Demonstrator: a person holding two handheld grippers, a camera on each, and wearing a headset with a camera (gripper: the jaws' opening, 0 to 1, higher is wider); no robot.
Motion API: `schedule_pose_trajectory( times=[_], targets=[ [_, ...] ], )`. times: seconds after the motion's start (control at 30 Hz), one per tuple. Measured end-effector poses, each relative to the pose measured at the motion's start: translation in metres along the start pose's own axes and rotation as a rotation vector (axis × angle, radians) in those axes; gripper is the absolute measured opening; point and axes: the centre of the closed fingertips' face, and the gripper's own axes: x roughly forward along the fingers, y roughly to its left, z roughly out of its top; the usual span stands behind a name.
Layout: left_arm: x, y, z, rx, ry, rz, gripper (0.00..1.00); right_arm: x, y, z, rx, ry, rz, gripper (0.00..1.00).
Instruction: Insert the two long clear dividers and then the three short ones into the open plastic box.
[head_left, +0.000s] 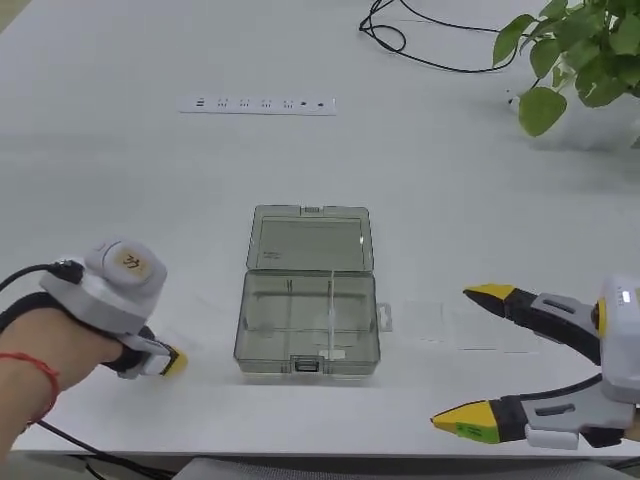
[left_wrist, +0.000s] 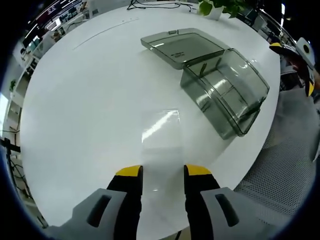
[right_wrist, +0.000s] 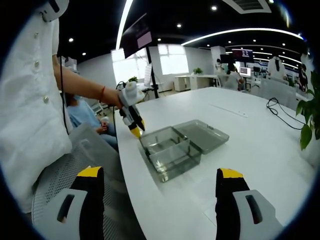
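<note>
The open smoky plastic box (head_left: 262, 322) sits at the table's middle, its lid (head_left: 310, 240) laid flat behind it. One clear divider (head_left: 331, 305) stands upright inside, running front to back. A clear divider (left_wrist: 160, 132) lies flat on the table left of the box (left_wrist: 225, 92). My left gripper (left_wrist: 163, 172) is shut on it, its yellow tips against the two long edges, and sits low near the front edge (head_left: 168, 360). More clear dividers (head_left: 470, 326) lie right of the box. My right gripper (head_left: 476, 357) hovers near them, wide open and holding nothing (right_wrist: 160, 173).
A white power strip (head_left: 258, 104) lies far back, a black cable (head_left: 400, 35) farther behind, and a potted plant (head_left: 580, 50) at the back right. The table's front edge (head_left: 300, 445) runs just below both grippers. A mesh chair seat (right_wrist: 65, 175) is beside the table.
</note>
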Motion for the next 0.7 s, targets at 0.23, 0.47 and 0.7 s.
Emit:
schedule_pose_trajectory(
  times=[0.23,0.47,0.7],
  targets=[
    [-0.0013,-0.0011,0.0001,-0.021,-0.015,-0.014,0.3,0.0006,0.0005,-0.0009,-0.003,0.007,0.001,0.93],
    [-0.0032,-0.0011,-0.0003,-0.03,-0.037,-0.022,0.3,0.0029,0.0033,-0.0023,-0.009,0.021,0.003,0.92],
    [-0.0063,-0.0006,-0.0012,-0.048,-0.065,-0.026,0.3,0.0043,0.005,-0.0014,-0.009,0.028,0.002,0.92]
  ],
)
